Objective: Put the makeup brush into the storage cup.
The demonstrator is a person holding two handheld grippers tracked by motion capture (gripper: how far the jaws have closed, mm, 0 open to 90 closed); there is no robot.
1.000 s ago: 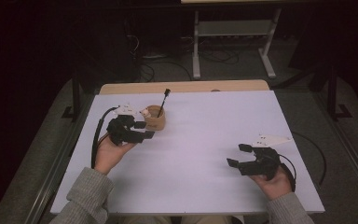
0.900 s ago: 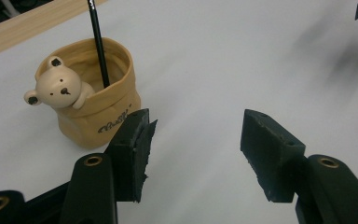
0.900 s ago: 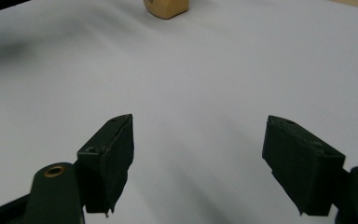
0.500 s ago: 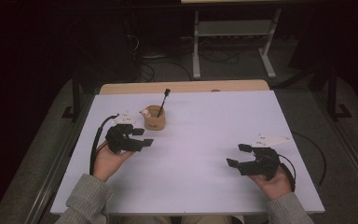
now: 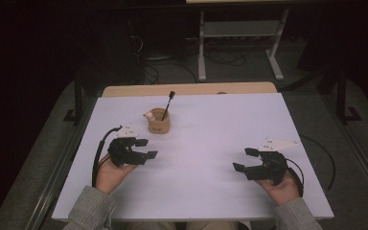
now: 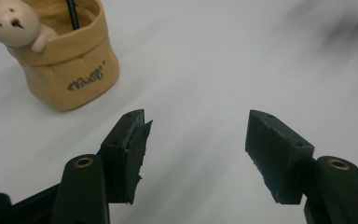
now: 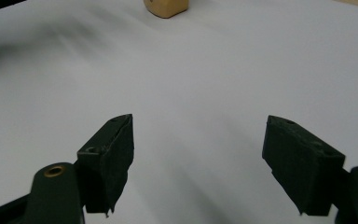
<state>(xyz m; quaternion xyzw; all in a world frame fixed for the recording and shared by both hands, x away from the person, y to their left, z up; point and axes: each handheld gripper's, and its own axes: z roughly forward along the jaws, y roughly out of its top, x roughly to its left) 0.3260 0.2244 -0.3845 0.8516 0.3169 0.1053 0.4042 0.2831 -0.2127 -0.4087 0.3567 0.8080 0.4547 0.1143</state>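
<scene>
1. Your left gripper sits over the left half of the white tabletop, its fingers spread apart with nothing between them.
2. Your right gripper rests low at the right side of the tabletop, well apart from the left one — fingers likewise spread wide and empty, bare white surface showing in the gap.
3. A small tan pot stands upright toward the back of the tabletop, left of centre, just beyond your left gripper and not touching it.
4. A slim black stick leans out of the pot, tilted up and to the right in the high view.
5. A little white bear figure hangs over the pot's rim — the left gripper view shows its face and one paw, with dark script lettering on the pot's side below.
6. In the right gripper view, the base of the pot peeks in at the top edge, far off across the tabletop.
7. Your left hand and right hand grip the tools from below, grey sleeves entering at the bottom edge.
8. A black cable loops from the left gripper back toward your wrist.
</scene>
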